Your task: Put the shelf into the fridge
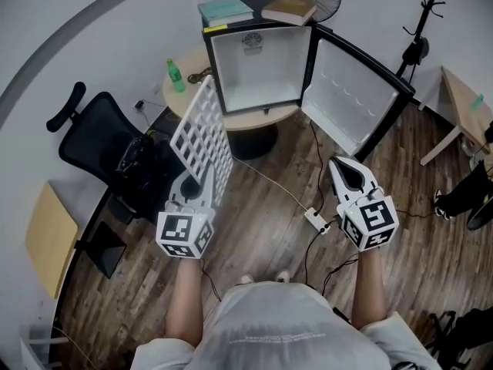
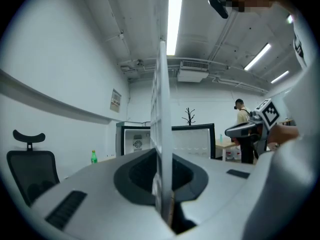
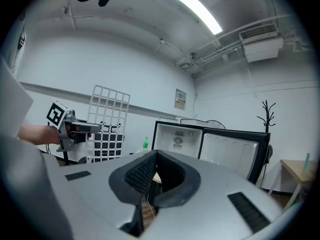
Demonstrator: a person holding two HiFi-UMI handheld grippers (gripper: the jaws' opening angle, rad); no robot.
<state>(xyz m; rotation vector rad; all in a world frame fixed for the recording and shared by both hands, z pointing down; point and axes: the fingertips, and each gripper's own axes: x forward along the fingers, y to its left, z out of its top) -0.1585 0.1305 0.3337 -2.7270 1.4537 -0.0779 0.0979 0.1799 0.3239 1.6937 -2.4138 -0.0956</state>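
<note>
gripping the shelf (image 2: 161,109) by its lower edge with left gripper (image 2: 163,184), jaws clamped tight on the wire. holding it on edge, grid plane upright, long axis running up from the jaws. with right gripper (image 1: 348,174) out to the right, clenched shut on nothing, well apart from the shelf.

further out: fridge (image 1: 256,72) on round tabletop (image 1: 254,120) toward its right edge, door (image 1: 350,99) swung wide to the right, cavity bare and facing the person. green bottle (image 1: 176,75) near tabletop's left edge, books (image 1: 227,10) on fridge top, office chair (image 1: 100,141) left of the shelf.

fridge ahead of left gripper and a touch right, well apart from the shelf. left hand plainly the nearer, and the only one holding.

probably calls for rolling the shelf flat, then feeding it level into the cavity. risk of catching a corner on the door or the cavity rim.
</note>
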